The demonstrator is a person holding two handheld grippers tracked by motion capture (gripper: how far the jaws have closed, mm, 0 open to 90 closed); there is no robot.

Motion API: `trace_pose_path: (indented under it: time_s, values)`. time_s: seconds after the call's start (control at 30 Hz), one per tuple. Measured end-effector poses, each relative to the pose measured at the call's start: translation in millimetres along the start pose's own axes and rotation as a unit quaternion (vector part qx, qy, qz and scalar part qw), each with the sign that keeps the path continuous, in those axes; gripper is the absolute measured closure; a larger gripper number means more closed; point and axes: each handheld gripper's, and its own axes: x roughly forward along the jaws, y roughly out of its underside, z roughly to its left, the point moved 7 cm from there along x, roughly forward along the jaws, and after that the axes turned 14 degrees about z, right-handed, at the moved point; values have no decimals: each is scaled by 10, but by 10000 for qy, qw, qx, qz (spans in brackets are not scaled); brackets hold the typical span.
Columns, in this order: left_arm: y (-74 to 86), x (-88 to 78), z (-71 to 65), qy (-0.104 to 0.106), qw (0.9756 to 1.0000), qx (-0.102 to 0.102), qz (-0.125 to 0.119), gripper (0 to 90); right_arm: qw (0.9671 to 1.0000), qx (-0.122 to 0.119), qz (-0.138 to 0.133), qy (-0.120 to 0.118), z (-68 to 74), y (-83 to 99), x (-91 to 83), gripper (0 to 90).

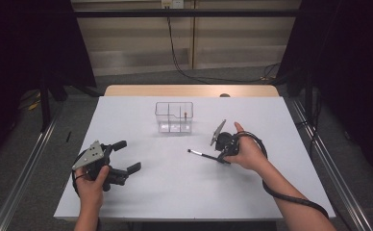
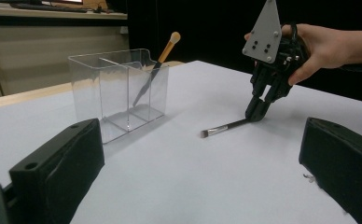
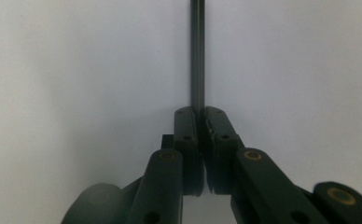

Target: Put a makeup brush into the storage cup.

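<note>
The right gripper has its jaws clenched on the handle end of a thin black brush, which lies flat on the table, probably so it can be lifted into the clear organizer just behind. One brush already leans there. The left gripper rests apart, jaws released and holding nothing.
</note>
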Motion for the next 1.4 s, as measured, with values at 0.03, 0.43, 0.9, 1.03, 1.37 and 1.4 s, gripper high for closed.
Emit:
trace_pose_path:
  time_s: [0.03, 0.43, 0.9, 1.03, 1.37, 1.4]
  values:
    - [-1, 1, 1, -5, 10000, 2, -3, 0, 10000, 18, -10, 2, 1, 0, 1, 849]
    - [15, -20, 33, -49, 10000, -12, 5, 0, 9994, 108, -306, -135, -12, 50, -3, 849]
    - [17, -2, 23, -48, 10000, -16, 42, 0, 9855, 590, -1542, -403, -45, 146, -109, 850]
    - [17, 8, 17, -26, 10000, -30, 37, 0, 9764, 665, -1998, -487, -38, 152, -171, 849]
    - [32, 24, 19, -14, 10000, -51, 71, 0, 9547, 756, -2824, -548, 11, 161, -264, 850]
    - [29, 27, 19, -17, 10000, -51, 64, 0, 9529, 762, -2886, -537, 13, 163, -271, 850]
